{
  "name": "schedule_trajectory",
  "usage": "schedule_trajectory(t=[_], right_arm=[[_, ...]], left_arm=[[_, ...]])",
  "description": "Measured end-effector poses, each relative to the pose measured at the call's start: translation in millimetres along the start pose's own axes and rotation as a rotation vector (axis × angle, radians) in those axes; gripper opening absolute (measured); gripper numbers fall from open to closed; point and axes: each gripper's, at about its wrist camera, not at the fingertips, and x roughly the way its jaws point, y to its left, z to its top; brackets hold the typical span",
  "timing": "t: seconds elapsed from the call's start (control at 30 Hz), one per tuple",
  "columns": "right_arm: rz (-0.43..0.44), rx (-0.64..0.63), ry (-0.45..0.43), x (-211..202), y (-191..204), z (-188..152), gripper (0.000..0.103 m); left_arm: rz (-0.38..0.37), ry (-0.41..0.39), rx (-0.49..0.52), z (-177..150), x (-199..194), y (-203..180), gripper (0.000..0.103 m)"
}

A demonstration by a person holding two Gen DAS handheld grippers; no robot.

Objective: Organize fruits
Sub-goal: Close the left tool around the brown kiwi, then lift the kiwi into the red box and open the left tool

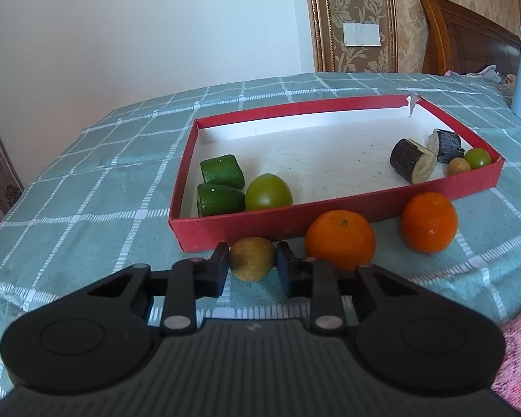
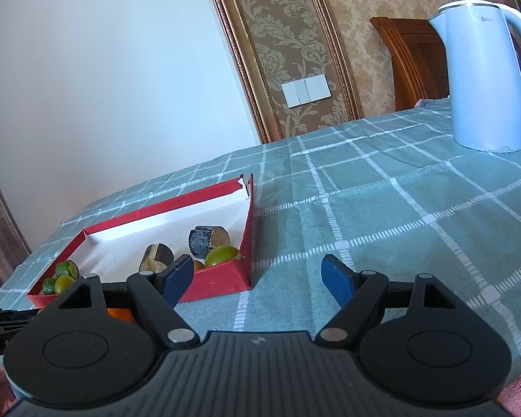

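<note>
Tan and slightly mottled, with a darker patch on its left flank, a small round fruit (image 1: 251, 259) sits pinched between the jaws of the left gripper (image 1: 251, 267), whose pads press on either side of it just in front of the red cardboard tray (image 1: 330, 213). Two glossy oranges (image 1: 340, 238) (image 1: 429, 221) rest on the cloth beside it, close against the tray's front wall.

Inside the tray, which is lined white, two green cucumber chunks (image 1: 222, 171) lie at the left with a green round fruit (image 1: 268, 191) touching them; at the right end are two dark-skinned, pale-cored cut pieces (image 1: 413, 160), a small tan fruit (image 1: 458, 166) and a small green one (image 1: 477, 158).

The right gripper (image 2: 257, 279) hangs with its jaws spread wide and nothing between them (its blue pads face bare cloth).

A white electric kettle (image 2: 486, 83) stands far back on the right; grey lettering near its top is too blurred to read.

The surface wears a teal cloth (image 2: 382, 208) with a white grid. Behind are a plain white wall, damask wallpaper in a gilt frame, a white switch panel (image 2: 306, 90) and a dark wooden headboard (image 1: 469, 38).
</note>
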Motion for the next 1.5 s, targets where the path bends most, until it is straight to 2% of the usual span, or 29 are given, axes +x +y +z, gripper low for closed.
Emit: schedule_trajectory(t=[0.33, 0.67, 1.5], right_arm=[[-0.002, 0.010, -0.002, -1.4, -2.3, 0.7, 0.081], [-0.005, 0.018, -0.004, -2.1, -3.6, 1.0, 0.081], [0.001, 0.024, -0.002, -2.0, -3.5, 0.6, 0.081]], left_arm=[[0.048, 0.012, -0.036, -1.1, -6.3, 3.0, 0.026], [0.110, -0.013, -0.080, -2.7, -16.5, 12.5, 0.026], [0.166, -0.048, -0.143, 24.1, -14.4, 29.4, 0.026]])
